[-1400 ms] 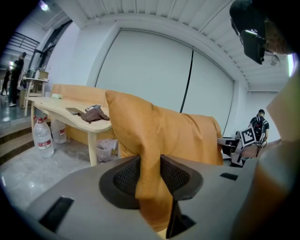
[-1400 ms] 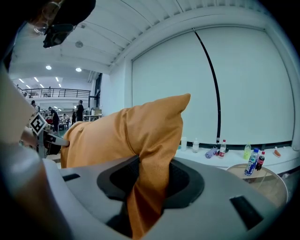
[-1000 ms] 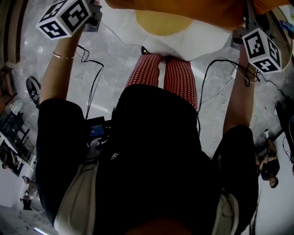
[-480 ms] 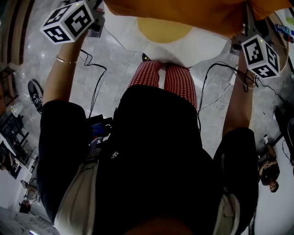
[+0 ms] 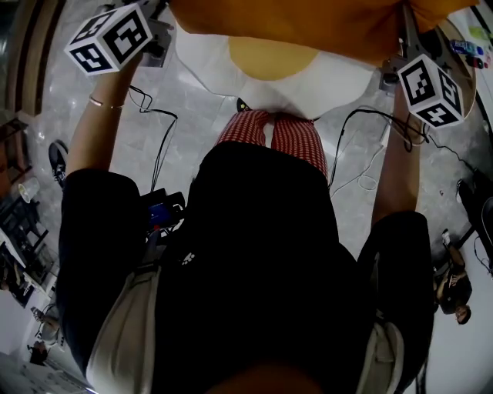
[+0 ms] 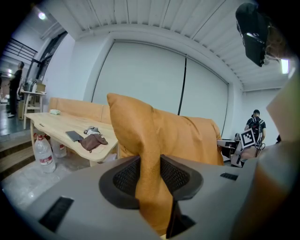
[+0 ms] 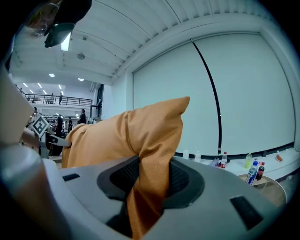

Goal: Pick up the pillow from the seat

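An orange pillow (image 5: 308, 23) hangs across the top of the head view, held up between my two raised grippers above a white seat (image 5: 208, 65) that has a yellow round patch. My left gripper (image 5: 158, 31) grips one end of it at the upper left, and my right gripper (image 5: 400, 54) grips the other end at the upper right. In the left gripper view a fold of the pillow (image 6: 159, 136) is pinched between the jaws of the left gripper (image 6: 150, 176). The right gripper view shows the pillow's corner (image 7: 140, 136) clamped the same way in the right gripper (image 7: 151, 180).
Below me are my red checked trousers (image 5: 269, 135) and black cables (image 5: 158, 146) on a grey stone floor. A shoe (image 5: 55, 158) lies at the left. A wooden table (image 6: 51, 126) and a water bottle (image 6: 44, 154) stand to the left. Several bottles (image 7: 255, 171) stand on a counter. A person (image 6: 255, 126) stands far off.
Both grippers keep their hold on the pillow. The right gripper has drifted slightly left, and the pillow covers a little more of the white seat.
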Demonstrator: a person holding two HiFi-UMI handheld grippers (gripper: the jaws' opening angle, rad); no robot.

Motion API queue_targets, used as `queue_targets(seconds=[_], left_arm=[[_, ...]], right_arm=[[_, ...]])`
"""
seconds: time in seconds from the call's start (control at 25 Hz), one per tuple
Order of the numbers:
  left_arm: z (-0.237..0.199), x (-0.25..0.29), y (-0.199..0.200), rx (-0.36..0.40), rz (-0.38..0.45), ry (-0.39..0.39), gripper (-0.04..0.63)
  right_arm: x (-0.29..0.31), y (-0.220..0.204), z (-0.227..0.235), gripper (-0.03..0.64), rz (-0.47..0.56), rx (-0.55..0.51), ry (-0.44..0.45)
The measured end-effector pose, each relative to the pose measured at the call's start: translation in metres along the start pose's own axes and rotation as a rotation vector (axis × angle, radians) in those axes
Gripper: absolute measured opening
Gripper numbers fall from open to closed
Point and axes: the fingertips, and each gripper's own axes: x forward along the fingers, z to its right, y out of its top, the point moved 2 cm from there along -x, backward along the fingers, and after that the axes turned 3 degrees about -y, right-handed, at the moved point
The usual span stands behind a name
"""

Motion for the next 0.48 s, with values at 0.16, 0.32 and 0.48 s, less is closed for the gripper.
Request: queue_targets(seconds=[0.16,0.32,0.48], left_arm=[[0.005,-0.001,0.008,0.015,0.005,-0.005,0.135],[0.009,-0.004,0.02,0.031,0.016,-0.002,0.135],[0.016,-0.008,0.031,0.047,0.026,0.003,0.135]], right_arm=[[-0.004,0.006,0.003,0.167,0.009,0.006,-0.003],[-0.008,0.014,0.004,0.167,0.022,0.012,-0.004],[-0.014,0.021,0.006,0.167,0.029,0.019,-0.009]])
